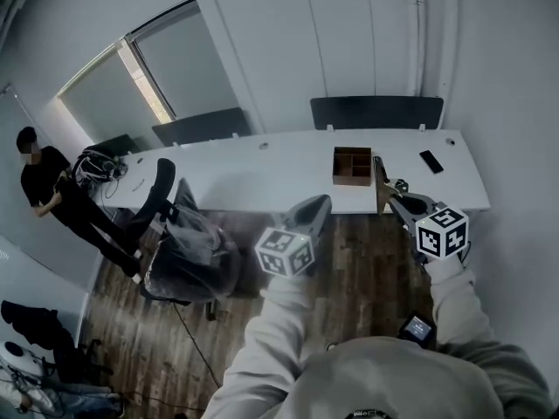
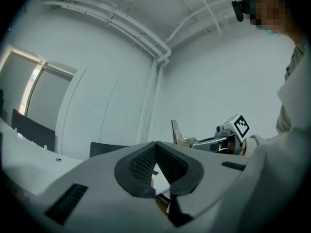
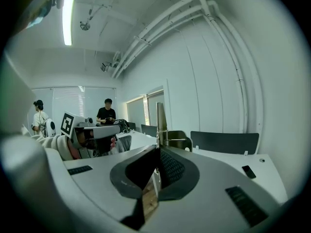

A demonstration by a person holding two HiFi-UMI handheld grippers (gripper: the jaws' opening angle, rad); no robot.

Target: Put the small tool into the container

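A wooden container [image 1: 352, 166] with several compartments sits on the long white table [image 1: 262, 177], right of centre. My right gripper [image 1: 393, 201] hovers just in front of the table edge, below and right of the container, shut on a small tool [image 1: 382, 184]. In the right gripper view the tool's thin flat blade [image 3: 160, 123] sticks straight up from the closed jaws [image 3: 158, 149]. My left gripper [image 1: 321, 201] is held level to the left of it, over the floor, its jaws shut with nothing between them [image 2: 155, 144]. The left gripper view shows the right gripper and the tool [image 2: 178, 132].
A dark phone [image 1: 431, 161] lies on the table right of the container. A plastic-covered office chair [image 1: 188, 251] stands on the wooden floor at left. A person [image 1: 52, 195] stands near the table's left end beside a bundle of cables [image 1: 96, 166]. Dark chairs [image 1: 376, 112] line the far side.
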